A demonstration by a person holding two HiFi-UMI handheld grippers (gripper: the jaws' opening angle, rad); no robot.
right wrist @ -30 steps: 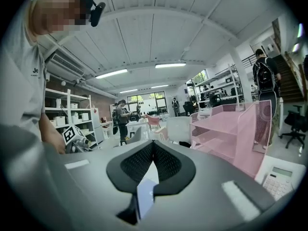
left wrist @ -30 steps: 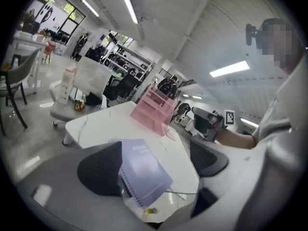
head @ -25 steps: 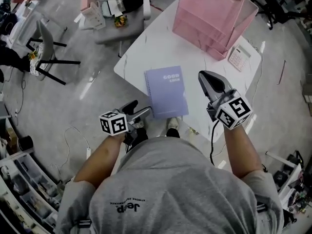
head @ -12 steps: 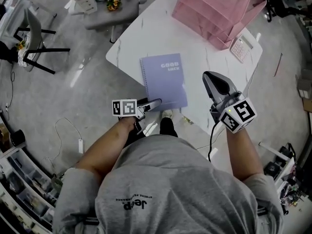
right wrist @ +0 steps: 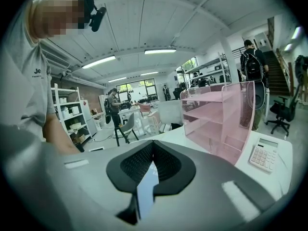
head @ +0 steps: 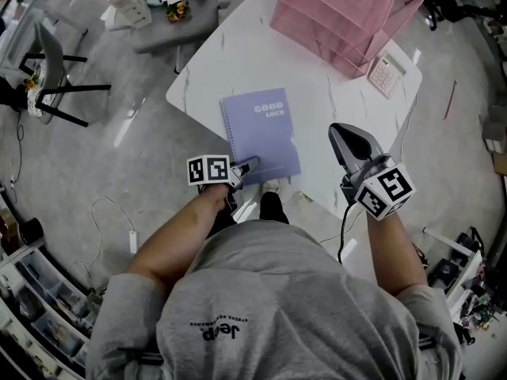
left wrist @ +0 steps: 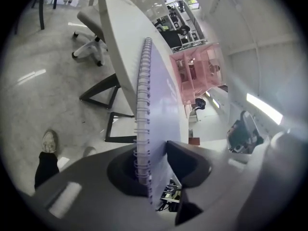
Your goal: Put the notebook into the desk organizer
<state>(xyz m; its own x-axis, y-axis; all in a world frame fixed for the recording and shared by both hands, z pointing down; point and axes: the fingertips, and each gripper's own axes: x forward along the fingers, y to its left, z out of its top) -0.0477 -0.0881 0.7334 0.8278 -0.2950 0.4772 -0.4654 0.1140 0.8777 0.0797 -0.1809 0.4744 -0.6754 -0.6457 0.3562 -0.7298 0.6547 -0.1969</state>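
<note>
1 thin, spiral-bound notebook (head: 261, 133) lies flat on the white, marble-patterned bench (head: 333, 105), with its near corner jutting past the bench edge toward the person. The left gripper (head: 247, 167) is clenched on that overhanging corner. In the left gripper view the wire spiral (left wrist: 141, 129) and the lilac cover stand between the 2 jaws, the cover against 1 pad and the coils seated in the hollow of the other. The right gripper (right wrist: 153, 150) is closed on nothing. Its jaws are together, and it hovers over the bench to the right of the notebook.

The pink desk organizer (head: 341, 10) stands at the far end of the bench, well apart from the notebook. It looks like fine metal mesh with stacked shelves. A calculator (head: 386, 76) sits just beside it.

The notebook should be light. Its cover looks smooth and faintly glossy, probably coated card or thin plastic, so it is likely to be flexible and a little slippery. The bound edge is the stiffest part, and the coils give the pads something to catch on, so the present hold seems sensible. Held by 1 corner alone, though, the free end will probably droop and swing. Hard squeezing could also bend the wire. Steadying the opposite edge with the second gripper would likely keep the notebook level for sliding onto a shelf.
</note>
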